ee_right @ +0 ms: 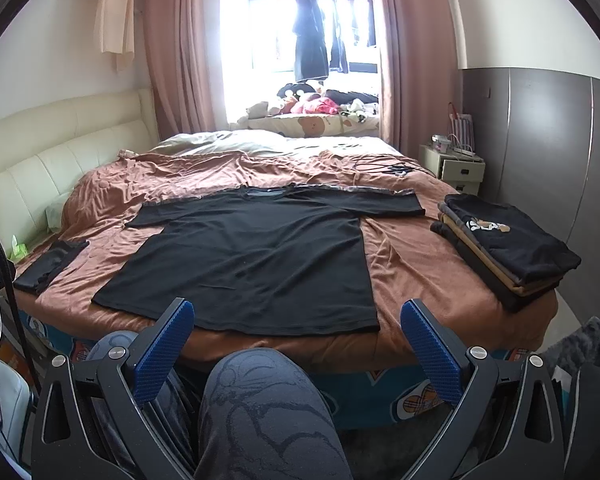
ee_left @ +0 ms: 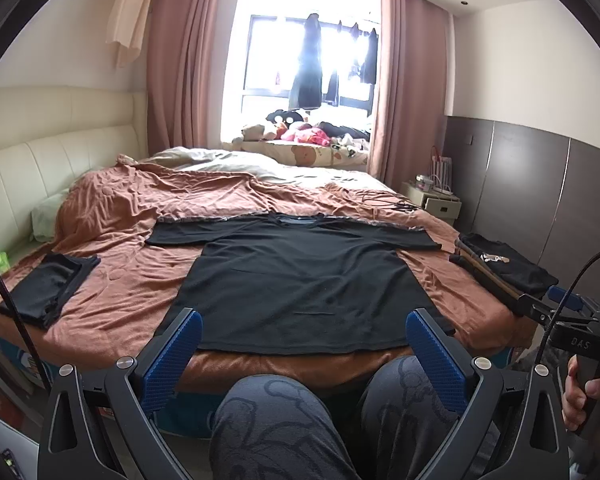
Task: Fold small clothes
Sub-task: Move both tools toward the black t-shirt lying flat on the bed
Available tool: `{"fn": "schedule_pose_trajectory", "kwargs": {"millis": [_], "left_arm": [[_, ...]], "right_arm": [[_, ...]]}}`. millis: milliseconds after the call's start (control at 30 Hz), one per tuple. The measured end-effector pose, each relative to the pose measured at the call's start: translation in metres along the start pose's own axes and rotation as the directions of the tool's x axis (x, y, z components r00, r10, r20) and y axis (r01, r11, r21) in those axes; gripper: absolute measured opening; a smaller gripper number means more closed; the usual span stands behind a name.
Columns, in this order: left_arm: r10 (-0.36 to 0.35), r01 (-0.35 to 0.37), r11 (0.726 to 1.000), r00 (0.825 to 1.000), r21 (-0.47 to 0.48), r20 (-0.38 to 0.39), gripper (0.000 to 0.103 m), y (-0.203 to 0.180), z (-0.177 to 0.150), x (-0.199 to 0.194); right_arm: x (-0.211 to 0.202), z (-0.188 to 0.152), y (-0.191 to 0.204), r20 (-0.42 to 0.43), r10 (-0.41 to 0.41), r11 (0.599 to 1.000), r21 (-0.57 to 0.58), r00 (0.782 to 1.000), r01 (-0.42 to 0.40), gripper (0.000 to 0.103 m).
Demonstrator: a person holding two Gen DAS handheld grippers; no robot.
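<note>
there, spread flat and face down on the rust-brown bedspread (ee_left: 112,236): a black t-shirt (ee_left: 300,280), sleeves out to nine and three o'clock, collar toward twelve, hem along the near edge of the bed at six. left gripper (ee_left: 304,344) held back from the bed above a pair of grey patterned knees (ee_left: 276,420), blue-padded fingers (ee_left: 172,356) spread wide, grasping nothing. right gripper (ee_right: 298,336) likewise released, pads (ee_right: 432,352) well apart, hanging just short of the hem and touching no cloth. at nine o'clock of the shirt, a single folded black garment (ee_left: 46,288). at three o'clock, a stack of folded clothes (ee_right: 508,248), black one with a small printed figure on top. beyond, at twelve, a bright window (ee_right: 300,32) with dark clothes hanging and soft toys (ee_right: 300,102) on the sill.
</note>
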State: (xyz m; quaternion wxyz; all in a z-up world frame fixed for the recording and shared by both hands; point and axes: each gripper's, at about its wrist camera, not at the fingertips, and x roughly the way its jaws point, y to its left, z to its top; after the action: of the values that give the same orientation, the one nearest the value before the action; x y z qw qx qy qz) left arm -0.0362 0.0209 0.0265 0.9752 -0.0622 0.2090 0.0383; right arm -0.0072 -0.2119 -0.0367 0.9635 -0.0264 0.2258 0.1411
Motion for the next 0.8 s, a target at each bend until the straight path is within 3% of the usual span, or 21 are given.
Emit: {"fn": "schedule_pose_trajectory", "kwargs": {"millis": [333, 800], "left_arm": [[0.016, -0.017, 0.999, 1.000, -0.046, -0.018, 0.098, 0.024, 0.008, 0.028], [0.085, -0.100, 0.986, 0.990, -0.134, -0.110, 0.089, 0.075, 0.019, 0.090]], "right_arm": [[0.038, 0.021, -0.005, -0.035, 0.002, 1.000, 0.011, 0.999, -0.002, 0.103], [0.108, 0.050, -0.018, -0.104, 0.020, 0.999, 0.047, 0.994, -0.015, 0.103]]}}
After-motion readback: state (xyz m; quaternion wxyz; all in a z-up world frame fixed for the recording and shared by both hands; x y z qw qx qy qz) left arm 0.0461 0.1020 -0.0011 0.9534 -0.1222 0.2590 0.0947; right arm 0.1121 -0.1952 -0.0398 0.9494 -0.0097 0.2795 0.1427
